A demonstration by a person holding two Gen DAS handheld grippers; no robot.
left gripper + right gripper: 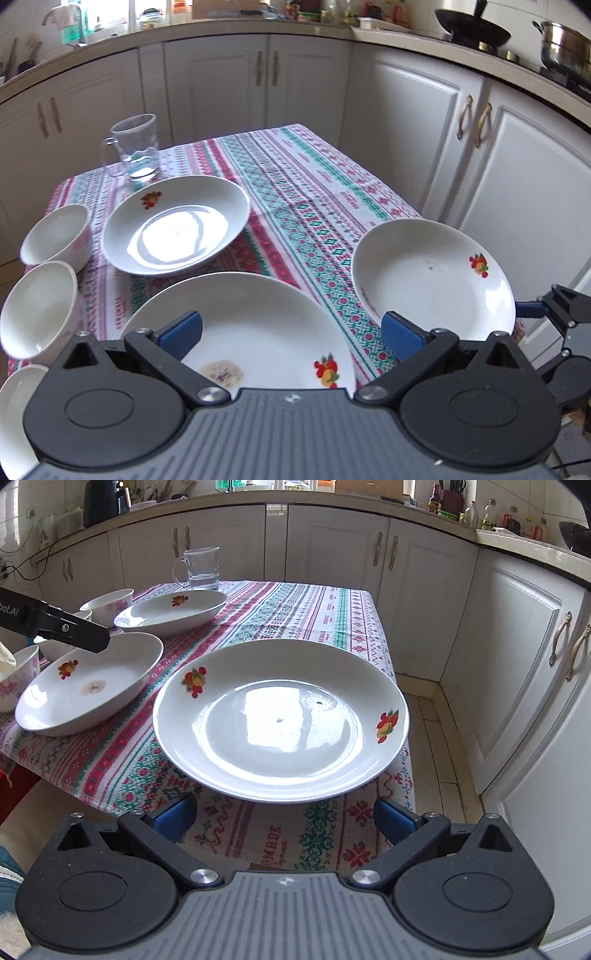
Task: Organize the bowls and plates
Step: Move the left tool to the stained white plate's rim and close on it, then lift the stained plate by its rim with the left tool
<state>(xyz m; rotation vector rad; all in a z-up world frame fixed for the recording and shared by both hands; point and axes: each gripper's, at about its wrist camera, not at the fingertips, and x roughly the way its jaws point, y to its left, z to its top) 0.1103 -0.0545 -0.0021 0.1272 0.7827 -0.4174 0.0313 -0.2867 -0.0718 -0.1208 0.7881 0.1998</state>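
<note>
Three white plates with fruit prints lie on the patterned tablecloth (295,184). The stained plate (251,332) sits directly under my left gripper (291,332), which is open and holds nothing. Another plate (173,225) lies farther back, and a third plate (432,280) sits at the right edge. Three white bowls line the left side: the far bowl (59,232), the middle bowl (37,306) and the nearest bowl (14,406). My right gripper (284,816) is open just short of the big plate (280,720), at the table's near edge.
A glass mug (136,147) with a little water stands at the table's back left. White cabinets (517,664) run close along the right and the back. The tablecloth hangs over the near edge (280,842). The left gripper's arm (74,631) reaches over the stained plate (88,686).
</note>
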